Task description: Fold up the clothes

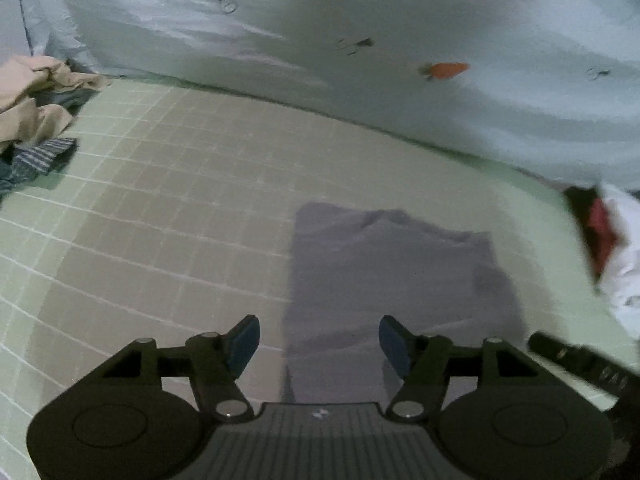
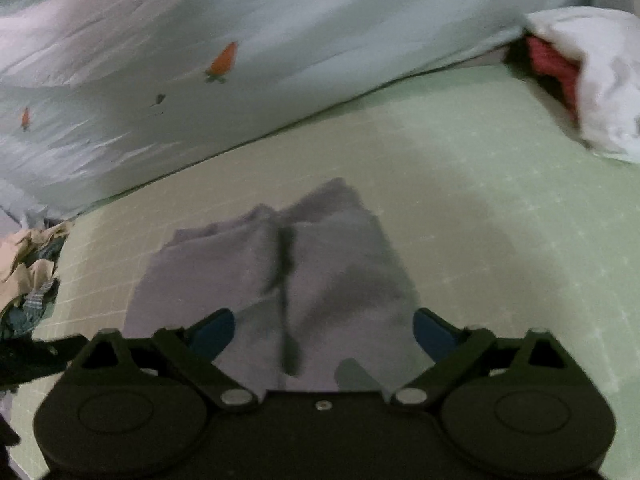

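Jaws wide apart on both sides, nothing between them. The left gripper (image 1: 319,344) hangs over the near edge of the folded grey garment (image 1: 384,272), blue pads (image 1: 245,342) spread either side of that edge. The right gripper (image 2: 324,336) hovers above the same grey garment (image 2: 280,272), which from here shows two folded halves meeting at a dark seam down the middle. The garment lies flat on the green grid mat (image 1: 168,200) covering the table, near the mat's middle. Off at the mat's left end sits a crumpled pile of clothes (image 1: 32,104), beige over striped blue-grey. At the opposite end, a white and red bundle (image 2: 580,76). Behind it all hangs a pale sheet with small carrot prints (image 2: 222,62). Both views are blurred.
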Demonstrator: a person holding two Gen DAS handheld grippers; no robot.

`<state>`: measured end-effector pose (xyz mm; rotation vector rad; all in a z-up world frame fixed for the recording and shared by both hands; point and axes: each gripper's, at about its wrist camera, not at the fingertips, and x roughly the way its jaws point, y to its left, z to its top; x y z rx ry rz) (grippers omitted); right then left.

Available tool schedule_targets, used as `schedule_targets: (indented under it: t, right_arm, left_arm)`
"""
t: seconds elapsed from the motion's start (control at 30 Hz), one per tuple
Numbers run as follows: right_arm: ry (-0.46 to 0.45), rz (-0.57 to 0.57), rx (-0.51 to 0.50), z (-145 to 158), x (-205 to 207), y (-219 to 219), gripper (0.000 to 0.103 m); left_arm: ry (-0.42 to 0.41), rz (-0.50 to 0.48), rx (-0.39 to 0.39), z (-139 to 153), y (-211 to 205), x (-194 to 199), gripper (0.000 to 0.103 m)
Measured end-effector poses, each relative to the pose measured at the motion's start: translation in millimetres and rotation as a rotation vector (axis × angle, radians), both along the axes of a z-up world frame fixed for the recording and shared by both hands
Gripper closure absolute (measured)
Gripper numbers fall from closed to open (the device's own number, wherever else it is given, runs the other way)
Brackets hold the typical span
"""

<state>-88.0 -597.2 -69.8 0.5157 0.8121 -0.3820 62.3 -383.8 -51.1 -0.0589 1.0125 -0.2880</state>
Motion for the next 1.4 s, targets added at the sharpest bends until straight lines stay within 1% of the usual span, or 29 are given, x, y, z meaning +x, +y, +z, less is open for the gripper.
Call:
schedule_targets:
  t: [0.07,0.17,0.2,0.27,0.33,0.37,0.4,0.43,0.47,0.5,0.6,0.7,0.77,0.8,0.87,0.9,0.97,1.03,1.07,1.1,1.13,1.17,1.2,1.23,1.3,1.33,1.4]
  right_arm:
    - [-0.002,0.032,-0.004,1.6,15.4,8.0,0.019]
    - [0.038,0.058,0.013,-9.0,38.3,15.2,0.026]
    - [0.050,0.067,0.023,-13.8,42.7,15.8,0.028]
    - [0.077,0.084,0.051,-25.2,53.7,19.1,0.030]
    - [0.108,0.098,0.085,-37.0,60.2,22.1,0.035]
    - [0.125,0.104,0.104,-43.1,64.2,22.8,0.044]
    - [0.123,0.118,0.115,-45.8,63.7,25.0,0.057]
    - [0.119,0.132,0.126,-48.4,63.1,27.4,0.064]
    - [0.111,0.150,0.111,-47.0,62.7,29.0,0.083]
    - [0.104,0.167,0.096,-45.4,62.3,30.6,0.094]
    - [0.044,0.231,0.004,-18.0,55.8,36.3,0.096]
    - [-0.025,0.281,-0.082,12.5,48.5,39.2,0.096]
    - [-0.083,0.266,-0.096,36.1,40.7,31.3,0.097]
    - [-0.094,0.240,-0.097,40.9,37.1,24.3,0.097]
    - [-0.116,0.188,-0.099,49.9,30.0,10.2,0.097]
    - [-0.108,0.155,-0.116,47.6,25.4,2.7,0.097]
    - [-0.046,0.083,-0.141,30.2,19.8,-15.1,0.096]
    - [0.035,0.015,-0.100,4.2,14.4,-32.7,0.091]
    - [0.066,-0.016,-0.069,-8.6,11.6,-40.9,0.080]
    - [0.098,-0.047,-0.038,-21.4,8.7,-49.2,0.065]
    - [0.105,-0.058,-0.012,-29.2,6.6,-53.3,0.058]
    - [0.111,-0.068,0.014,-36.9,4.4,-57.4,0.046]
    - [0.111,-0.073,0.035,-42.5,4.9,-58.6,0.041]
    - [0.101,-0.073,0.060,-46.0,4.9,-58.9,0.038]
    - [0.077,-0.072,0.111,-52.4,6.2,-59.2,0.026]
    - [0.073,-0.073,0.134,-56.5,6.9,-59.3,0.025]
    - [0.066,-0.069,0.133,-59.2,17.0,-53.2,0.019]
  left_arm:
    - [0.025,0.003,0.017,-8.9,7.6,8.4,0.036]
    - [0.061,-0.016,0.022,-23.7,7.9,19.9,0.036]
    - [0.072,-0.025,0.024,-29.2,7.2,22.2,0.036]
    - [0.101,-0.036,0.037,-40.8,4.0,25.0,0.036]
    - [0.122,-0.047,0.045,-49.8,1.3,27.3,0.036]
    - [0.125,-0.052,0.046,-50.7,0.1,29.4,0.036]
    - [0.128,-0.057,0.046,-51.7,-1.2,31.4,0.036]
    - [0.131,-0.062,0.046,-52.7,-2.5,33.5,0.035]
    - [0.134,-0.067,0.046,-53.6,-3.7,35.6,0.035]
    - [0.137,-0.072,0.047,-54.6,-5.0,37.6,0.035]
    - [0.125,-0.097,0.036,-50.9,-11.1,42.5,0.035]
    - [0.090,-0.135,0.012,-39.7,-19.9,45.9,0.035]
    - [0.067,-0.160,-0.004,-32.3,-25.7,48.2,0.033]
    - [0.055,-0.173,-0.012,-28.6,-28.7,49.3,0.029]
    - [0.033,-0.204,-0.020,-23.8,-36.4,48.7,0.027]
    - [0.033,-0.214,-0.022,-24.8,-39.5,48.2,0.027]
    - [0.054,-0.222,-0.038,-32.7,-42.7,47.9,0.025]
    - [0.075,-0.230,-0.054,-40.6,-45.8,47.6,0.022]
    - [0.086,-0.233,-0.062,-44.5,-47.4,47.5,0.022]
    - [0.096,-0.237,-0.070,-48.4,-49.0,47.3,0.022]
    - [0.107,-0.241,-0.078,-52.4,-50.5,47.2,0.021]
    - [0.118,-0.243,-0.091,-56.3,-50.2,47.3,0.020]
    - [0.134,-0.242,-0.111,-60.3,-48.6,48.5,0.018]
    - [0.156,-0.241,-0.136,-64.3,-48.2,50.9,0.018]
    - [0.199,-0.240,-0.185,-72.6,-51.0,57.4,0.018]
    - [0.216,-0.243,-0.204,-76.0,-53.1,59.8,0.018]
    - [0.236,-0.257,-0.235,-80.5,-56.8,62.3,0.021]
